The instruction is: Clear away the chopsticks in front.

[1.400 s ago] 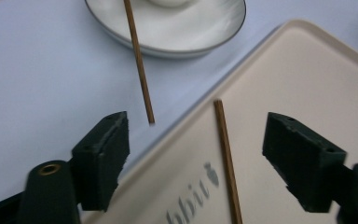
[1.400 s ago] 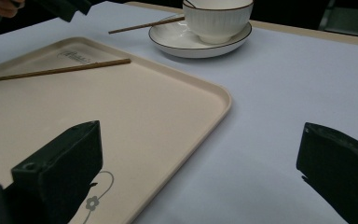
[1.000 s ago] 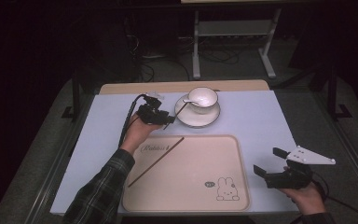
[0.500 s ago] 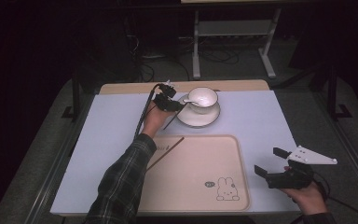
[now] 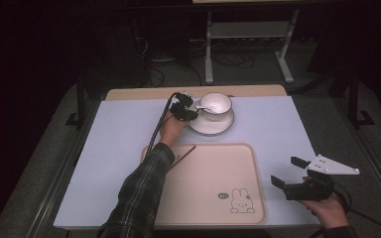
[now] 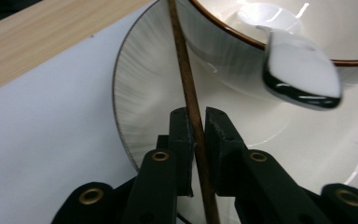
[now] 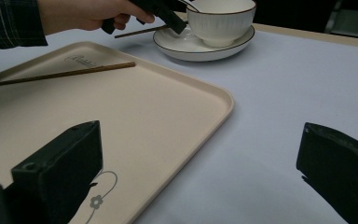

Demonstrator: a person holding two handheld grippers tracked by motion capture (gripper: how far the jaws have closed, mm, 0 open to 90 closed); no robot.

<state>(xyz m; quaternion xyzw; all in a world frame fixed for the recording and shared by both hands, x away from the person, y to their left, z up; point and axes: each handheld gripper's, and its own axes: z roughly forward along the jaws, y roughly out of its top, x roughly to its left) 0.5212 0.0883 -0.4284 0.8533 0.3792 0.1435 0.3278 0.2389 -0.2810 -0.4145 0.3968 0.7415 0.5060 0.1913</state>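
My left gripper (image 5: pixel 187 111) reaches down at the left edge of a white saucer (image 5: pixel 213 128) that carries a white cup (image 5: pixel 216 104) with a spoon (image 6: pixel 300 70) in it. In the left gripper view a thin brown chopstick (image 6: pixel 184 60) runs between the jaws, which have just been closing, and the pads (image 6: pixel 182 135) press on it. The right gripper view has that chopstick (image 7: pixel 144 31) lying beside the saucer (image 7: pixel 200 46) under the left gripper (image 7: pixel 161 11). A second chopstick (image 5: pixel 183 154) lies on the beige tray (image 5: pixel 258 198). My right gripper (image 5: pixel 287 171) hovers open and holds nothing, right of the tray.
The tray has a rabbit print (image 5: pixel 240 201) near its front right corner. A pale blue mat (image 5: pixel 278 124) covers the table, with a wooden strip (image 5: pixel 139 93) along the far edge. A metal stand (image 5: pixel 248 34) and cables lie on the floor beyond.
The left hand has moved right and farther away, up to the saucer, and sunk lower. Its jaws have narrowed around the chopstick. The right hand has stayed put.
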